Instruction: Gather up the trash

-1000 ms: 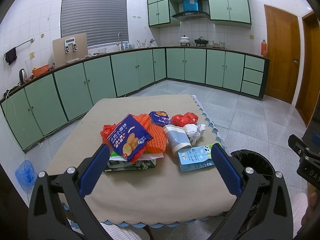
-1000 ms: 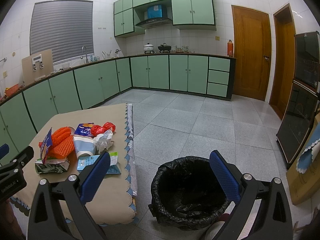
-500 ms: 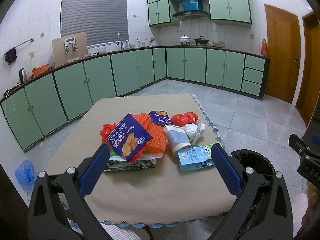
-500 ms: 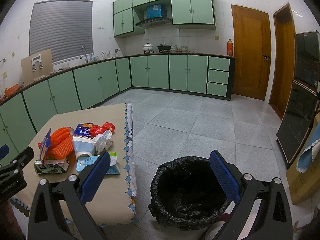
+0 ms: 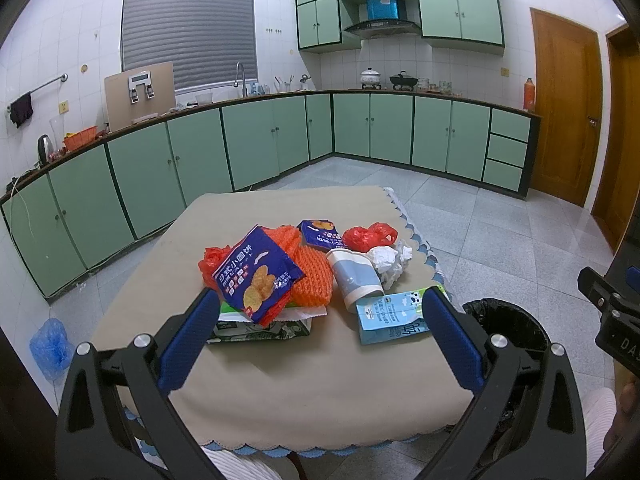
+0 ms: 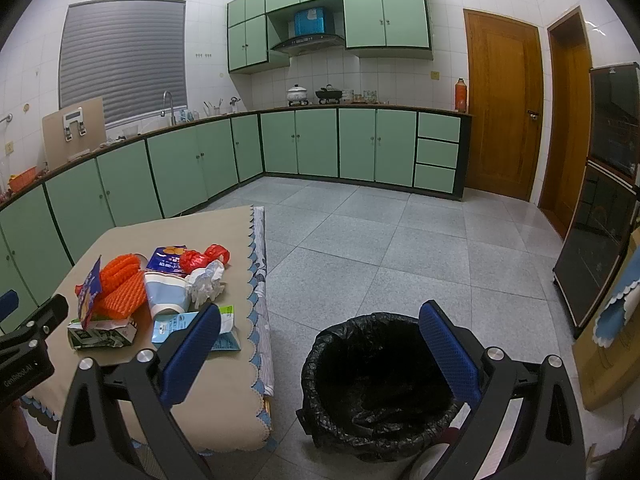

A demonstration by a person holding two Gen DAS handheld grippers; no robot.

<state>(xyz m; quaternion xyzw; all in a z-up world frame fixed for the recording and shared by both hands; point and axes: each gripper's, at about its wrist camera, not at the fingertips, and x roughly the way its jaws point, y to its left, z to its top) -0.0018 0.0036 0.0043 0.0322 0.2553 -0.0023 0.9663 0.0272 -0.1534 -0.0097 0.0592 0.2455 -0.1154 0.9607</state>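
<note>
A pile of trash lies on the beige-covered table [image 5: 320, 380]: a blue snack bag [image 5: 256, 276], orange foam net [image 5: 312, 276], a paper cup [image 5: 356, 280] on its side, crumpled white paper [image 5: 390, 260], a red plastic bag [image 5: 368, 236], a light-blue milk carton [image 5: 394, 318] and a green carton [image 5: 260, 328]. My left gripper [image 5: 320, 316] is open and empty, held in front of the pile. My right gripper [image 6: 320, 336] is open and empty above the black-lined trash bin [image 6: 376, 384], to the right of the table [image 6: 224, 396].
Green cabinets [image 5: 248, 144] line the back and left walls. A wooden door [image 6: 504, 108] stands at the right. A dark appliance [image 6: 604, 200] is at the far right. A blue bag [image 5: 50, 346] lies on the floor left of the table. Grey tiled floor [image 6: 400, 240] stretches beyond the bin.
</note>
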